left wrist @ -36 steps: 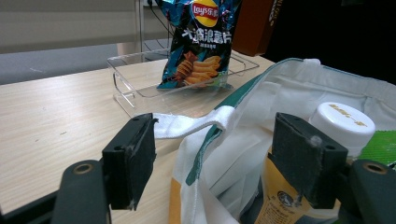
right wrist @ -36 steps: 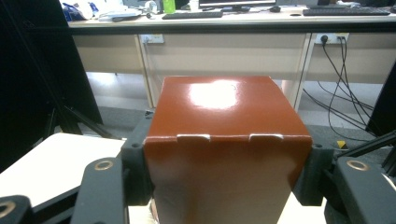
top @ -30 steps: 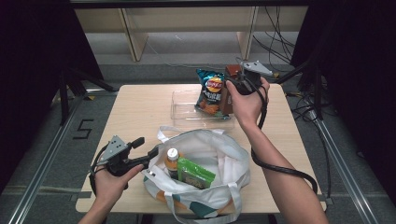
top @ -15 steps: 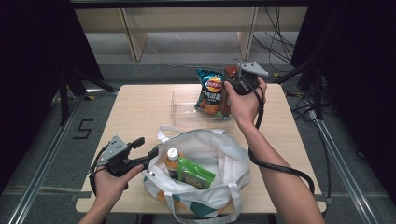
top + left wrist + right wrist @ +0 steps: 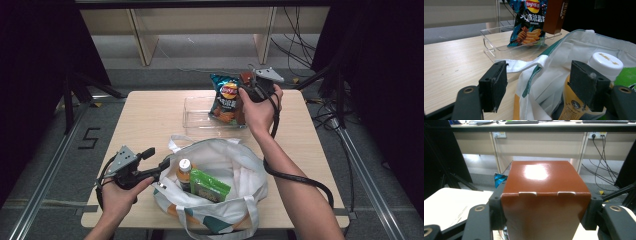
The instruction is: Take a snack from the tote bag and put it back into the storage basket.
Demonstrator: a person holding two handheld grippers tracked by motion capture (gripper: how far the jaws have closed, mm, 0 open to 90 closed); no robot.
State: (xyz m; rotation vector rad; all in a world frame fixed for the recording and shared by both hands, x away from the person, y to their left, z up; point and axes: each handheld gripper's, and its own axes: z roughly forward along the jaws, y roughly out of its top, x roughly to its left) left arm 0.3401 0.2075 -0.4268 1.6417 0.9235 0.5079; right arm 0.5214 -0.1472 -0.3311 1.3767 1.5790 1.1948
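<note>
My right gripper [image 5: 246, 84] is shut on a glossy brown carton [image 5: 544, 195], gripping it by its two sides. The carton [image 5: 245, 78] hangs over the right end of a clear plastic tray [image 5: 197, 114], right beside a blue chip bag [image 5: 226, 97] that stands in the tray. My left gripper [image 5: 157, 157] is open at the left rim of a white tote bag [image 5: 235, 165]. In the left gripper view the bag's rim and strap [image 5: 524, 65] lie between the jaws. A white-capped bottle [image 5: 605, 63] stands just behind the right jaw.
Inside the tote, a green packet [image 5: 210, 186] lies next to the bottle [image 5: 184, 170]. The wooden table [image 5: 145, 120] has bare room to the left of the tray. Dark stands and cables ring the table, and desks stand beyond it.
</note>
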